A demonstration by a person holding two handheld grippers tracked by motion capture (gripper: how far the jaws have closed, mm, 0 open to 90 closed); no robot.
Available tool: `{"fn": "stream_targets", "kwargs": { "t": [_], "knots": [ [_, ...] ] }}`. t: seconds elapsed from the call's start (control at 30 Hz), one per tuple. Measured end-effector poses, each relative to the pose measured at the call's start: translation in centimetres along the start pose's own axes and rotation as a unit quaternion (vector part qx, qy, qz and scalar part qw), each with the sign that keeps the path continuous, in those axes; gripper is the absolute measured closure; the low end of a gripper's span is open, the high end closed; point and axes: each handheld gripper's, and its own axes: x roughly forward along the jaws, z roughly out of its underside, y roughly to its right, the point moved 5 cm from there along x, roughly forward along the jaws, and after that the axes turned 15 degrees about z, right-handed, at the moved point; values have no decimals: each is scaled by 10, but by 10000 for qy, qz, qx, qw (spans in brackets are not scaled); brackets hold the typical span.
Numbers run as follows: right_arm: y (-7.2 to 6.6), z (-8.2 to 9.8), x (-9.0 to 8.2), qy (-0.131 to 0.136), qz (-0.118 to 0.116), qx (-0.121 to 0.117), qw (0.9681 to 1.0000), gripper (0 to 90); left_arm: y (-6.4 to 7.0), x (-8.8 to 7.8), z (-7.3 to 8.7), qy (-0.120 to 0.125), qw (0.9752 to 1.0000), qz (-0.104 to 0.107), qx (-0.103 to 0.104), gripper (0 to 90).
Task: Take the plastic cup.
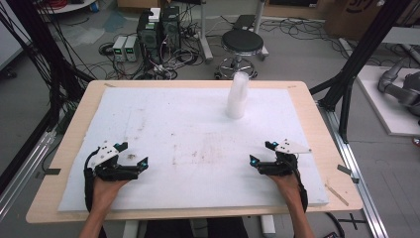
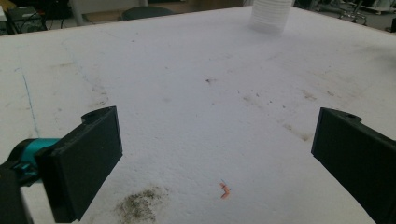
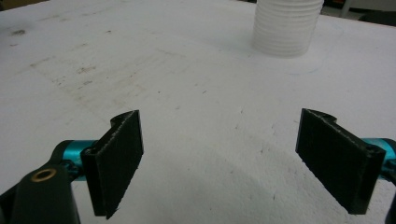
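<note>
Both grippers, left (image 1: 132, 154) and right (image 1: 262, 152), rest near the table's (image 1: 69, 148) front edge, jaws spread and empty; what looks like stacked cups (image 1: 236, 96) stands toward the far edge.

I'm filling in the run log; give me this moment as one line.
left tongs: open, empty | right tongs: open, empty | cup stack: upright, far side of white board, untouched
</note>
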Motion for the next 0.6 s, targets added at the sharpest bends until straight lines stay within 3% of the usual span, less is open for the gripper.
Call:
{"fn": "stream_targets", "kwargs": {
  "t": [0.3,0.6],
  "knots": [
    [1,0,0,-3,-57,69,10000,145,-1,1,0,-25,10000,-27,-25,18],
    [2,-1,-3,190,-114,56,9997,145,-1,1,0,-66,10000,-23,-37,18]
  ]
}}
